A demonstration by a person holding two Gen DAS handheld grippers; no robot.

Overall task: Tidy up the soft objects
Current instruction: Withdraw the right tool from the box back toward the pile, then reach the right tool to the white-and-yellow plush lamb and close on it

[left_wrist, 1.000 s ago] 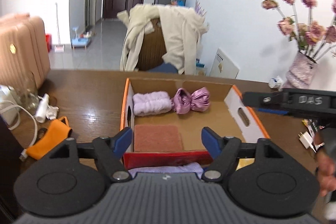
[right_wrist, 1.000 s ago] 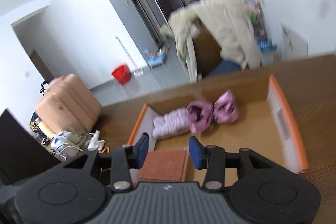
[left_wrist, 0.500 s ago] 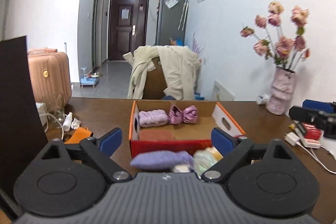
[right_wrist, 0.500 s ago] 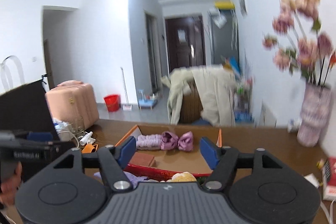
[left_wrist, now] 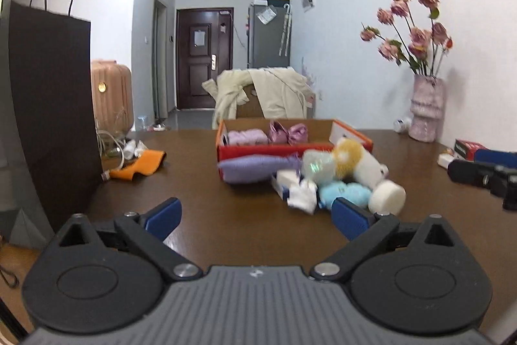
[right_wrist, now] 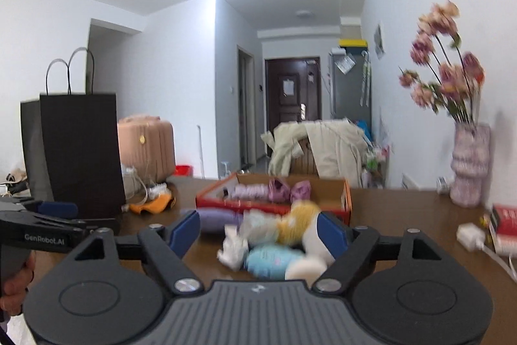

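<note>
An orange-and-red cardboard box (left_wrist: 226, 147) stands mid-table with a lilac rolled towel (left_wrist: 247, 136) and a pink bow-like piece (left_wrist: 287, 133) inside. In front of it lies a pile: purple cushion (left_wrist: 255, 167), yellow pompom (left_wrist: 347, 156), white plush (left_wrist: 368, 167), light blue fluff (left_wrist: 345, 193), white round sponge (left_wrist: 387, 198), crumpled white tissue (left_wrist: 302, 194). My left gripper (left_wrist: 257, 215) hovers over bare table short of the pile, jaws opening, nothing between them. My right gripper (right_wrist: 258, 233) is also opening. The blurred pile (right_wrist: 278, 235) lies just ahead of its fingertips, with no pad pressing on it.
A tall black paper bag (left_wrist: 48, 105) stands at the left, with an orange cloth (left_wrist: 142, 164) and cables beside it. A vase of pink flowers (left_wrist: 425, 112), a red box (left_wrist: 468, 147) and a white charger (right_wrist: 470, 235) sit at the right. A coat-draped chair (left_wrist: 265, 96) is behind the table.
Both grippers have drawn back from over the box and come lower, and their jaws have spread wider. The pile in front of the box is now in view.
</note>
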